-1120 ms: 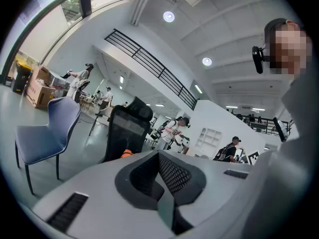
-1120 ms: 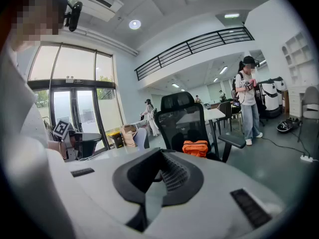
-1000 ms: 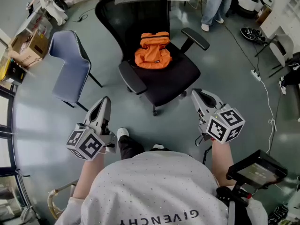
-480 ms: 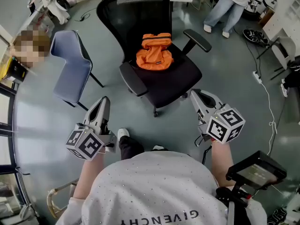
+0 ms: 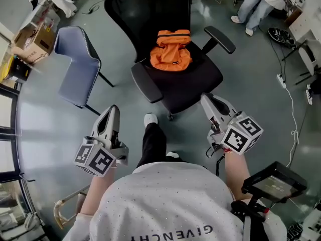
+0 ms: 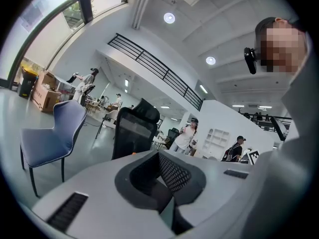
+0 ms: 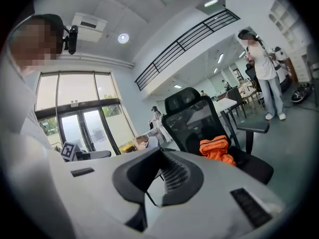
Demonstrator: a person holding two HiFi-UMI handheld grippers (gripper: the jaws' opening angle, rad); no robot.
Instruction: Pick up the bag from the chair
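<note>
Grey office floor (image 5: 45,119). Orange bag (image 5: 171,50) lies on black swivel chair (image 5: 200,82). Left gripper (image 5: 113,111), right gripper (image 5: 206,100) near chair, apart from bag, jaws pressed together, empty.

The white shoe (image 5: 150,119), which was tucked in close to the body, is now planted further forward, just short of the base of the chair (image 5: 193,82). A black trouser leg (image 5: 153,143) stretches out behind it. In the head view the chair and the orange bag (image 5: 171,50) on its seat sit slightly further right. Beyond the chair, the bystander in jeans (image 5: 258,4) has moved off to the right.
</note>
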